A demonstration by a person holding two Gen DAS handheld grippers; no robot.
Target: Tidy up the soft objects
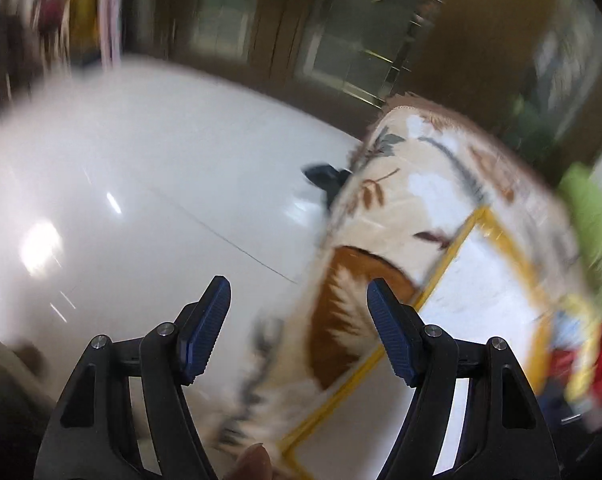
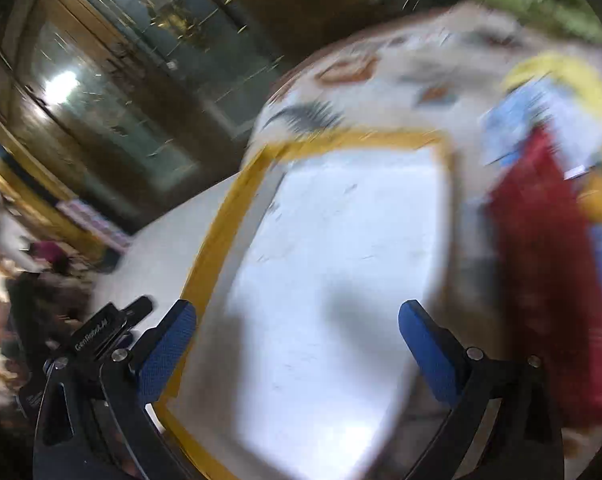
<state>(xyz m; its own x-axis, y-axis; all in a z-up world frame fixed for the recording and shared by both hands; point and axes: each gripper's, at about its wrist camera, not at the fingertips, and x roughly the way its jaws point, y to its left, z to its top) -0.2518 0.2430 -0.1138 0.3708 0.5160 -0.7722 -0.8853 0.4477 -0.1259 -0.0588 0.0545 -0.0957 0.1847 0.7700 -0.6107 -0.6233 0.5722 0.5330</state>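
Both hand-held grippers (image 1: 299, 302) (image 2: 297, 326) gape above patterned cloth (image 1: 421, 200).

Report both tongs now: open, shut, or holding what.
Left tongs: open, holding nothing, over the edge of the patterned cloth.
Right tongs: open, holding nothing, above the white panel framed in yellow.

The left gripper (image 1: 299, 294) points steeply down, and its two blue fingers (image 1: 205, 330) stand wide apart with nothing between them. The right gripper (image 2: 297, 320) is also spread wide and empty. Both views are blurred.
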